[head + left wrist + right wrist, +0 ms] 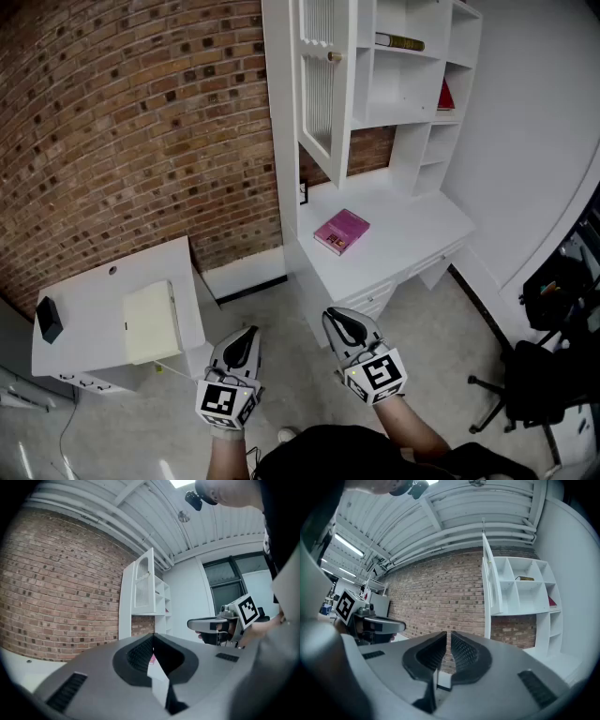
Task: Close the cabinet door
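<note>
Item 1: tall white shelving cabinet with built-in desk [281,141], standing against the red brick wall [122,122]; I take it as my landmark.

Item 2: white slatted cabinet door [319,84] with a small brass knob [334,57]. It hangs at the cabinet's upper left and stands swung open, away from the shelves.

Item 3: pink rectangular book [341,231], lying flat on the cabinet's desk top, below the open door.

Item 4: red book [446,96], upright in a right-hand shelf of the cabinet.

Item 5: low white table [103,309], left of the cabinet, carrying a cream rectangular pad [150,323] and a small black box [49,319].

Item 6: left gripper [249,333], in front of the cabinet and well apart from the door. I read its jaws as pressed together, holding nothing.

Item 7: right gripper [330,315], beside the left one, nearer the cabinet's desk edge. Its jaws are drawn together to a thin slit and hold nothing.
</note>
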Demonstrator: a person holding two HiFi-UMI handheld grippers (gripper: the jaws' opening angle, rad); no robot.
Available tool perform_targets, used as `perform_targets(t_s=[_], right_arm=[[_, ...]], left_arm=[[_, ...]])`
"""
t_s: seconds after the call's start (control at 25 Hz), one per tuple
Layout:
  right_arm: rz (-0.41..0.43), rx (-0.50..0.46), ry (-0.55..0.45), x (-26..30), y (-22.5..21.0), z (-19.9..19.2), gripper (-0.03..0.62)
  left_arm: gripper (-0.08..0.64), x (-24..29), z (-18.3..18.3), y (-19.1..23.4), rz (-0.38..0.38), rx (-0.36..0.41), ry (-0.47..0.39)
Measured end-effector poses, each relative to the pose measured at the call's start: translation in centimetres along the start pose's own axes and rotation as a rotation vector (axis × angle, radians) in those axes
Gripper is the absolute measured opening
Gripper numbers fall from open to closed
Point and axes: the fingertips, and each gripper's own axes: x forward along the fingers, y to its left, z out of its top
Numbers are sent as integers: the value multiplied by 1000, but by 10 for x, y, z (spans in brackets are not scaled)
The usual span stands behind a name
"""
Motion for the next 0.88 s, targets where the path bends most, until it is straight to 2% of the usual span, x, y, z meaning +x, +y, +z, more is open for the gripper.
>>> perform_targets(t_s=[0.28, 0.48, 0.64, 0.88], right_arm=[[0, 0, 13, 25, 23, -4, 38], [-20, 4, 15, 49, 43, -5, 38], [-25, 29, 6, 69, 56, -6, 40], [-43, 59, 20, 94, 54, -12, 40]], left_arm=[[9, -21, -8, 39, 32, -21, 9], [9, -42, -9, 74, 50, -18, -26], [9, -56, -17, 104, 74, -57, -38], [9, -49, -37, 130, 69, -99, -20]])
